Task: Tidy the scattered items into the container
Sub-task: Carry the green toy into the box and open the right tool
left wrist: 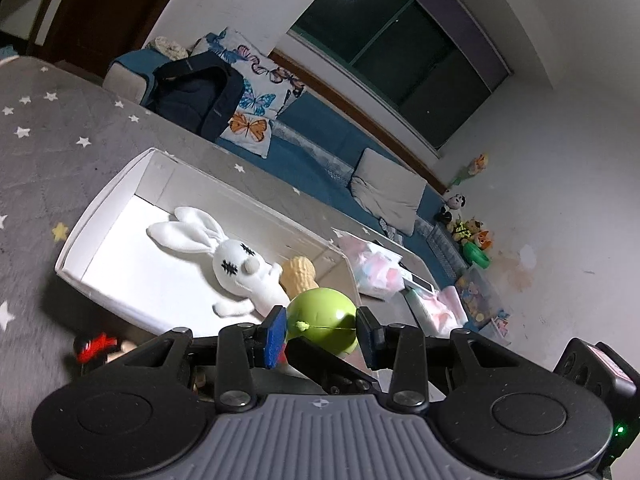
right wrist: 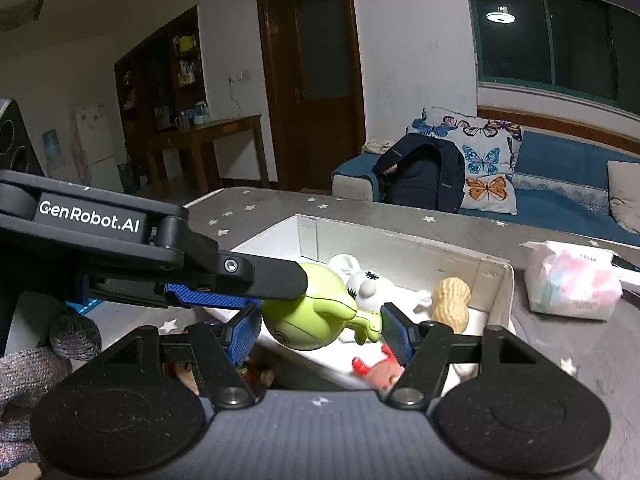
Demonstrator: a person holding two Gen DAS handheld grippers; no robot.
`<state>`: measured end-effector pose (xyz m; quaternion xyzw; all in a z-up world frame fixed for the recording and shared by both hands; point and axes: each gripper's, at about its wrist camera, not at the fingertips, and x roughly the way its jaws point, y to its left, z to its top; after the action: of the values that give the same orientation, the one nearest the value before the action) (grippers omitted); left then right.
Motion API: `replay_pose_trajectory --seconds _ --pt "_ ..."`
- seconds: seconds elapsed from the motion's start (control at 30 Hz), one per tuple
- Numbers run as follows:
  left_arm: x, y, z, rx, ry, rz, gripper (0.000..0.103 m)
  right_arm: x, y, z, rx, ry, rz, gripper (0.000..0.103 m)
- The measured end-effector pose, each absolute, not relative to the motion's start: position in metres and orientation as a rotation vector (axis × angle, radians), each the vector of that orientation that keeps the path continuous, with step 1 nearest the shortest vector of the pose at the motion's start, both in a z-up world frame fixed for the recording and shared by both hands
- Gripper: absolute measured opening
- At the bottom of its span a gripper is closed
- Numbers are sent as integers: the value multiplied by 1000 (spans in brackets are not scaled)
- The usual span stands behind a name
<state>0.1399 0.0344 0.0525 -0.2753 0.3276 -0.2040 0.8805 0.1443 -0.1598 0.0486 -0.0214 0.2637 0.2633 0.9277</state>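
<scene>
Green toy (right wrist: 308,320) – hard plastic, glossy, smooth, w/ light glare on its round body. Rabbit (left wrist: 236,264) in the white box (left wrist: 104,196): soft plush cloth, matt, stitched black thread eyes. Peanut (right wrist: 450,304) looks like matt plastic or rubber w/ a pitted, ribbed skin. Box walls: matt card or paperboard, smooth, scuffed near its far-right corner. Table cover (left wrist: 48,148): grey cloth, soft, quilted, printed stars. Left gripper (left wrist: 322,330) & right gripper (right wrist: 318,330) – black matt plastic arms, metal screws, blue knurled rubbery pads. Bag (right wrist: 572,284) at the table's right edge: thin crinkly plastic film, semi-glossy. Glove (right wrist: 28,364): grey knit, rough.
</scene>
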Motion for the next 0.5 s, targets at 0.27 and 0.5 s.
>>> replay_pose_trajectory --seconds 0.27,0.5 --pt "181 41 30 -588 752 -402 40 185 -152 30 -11 631 540 66" --pt "204 45 11 -597 806 -393 40 211 -148 12 3 707 537 66"
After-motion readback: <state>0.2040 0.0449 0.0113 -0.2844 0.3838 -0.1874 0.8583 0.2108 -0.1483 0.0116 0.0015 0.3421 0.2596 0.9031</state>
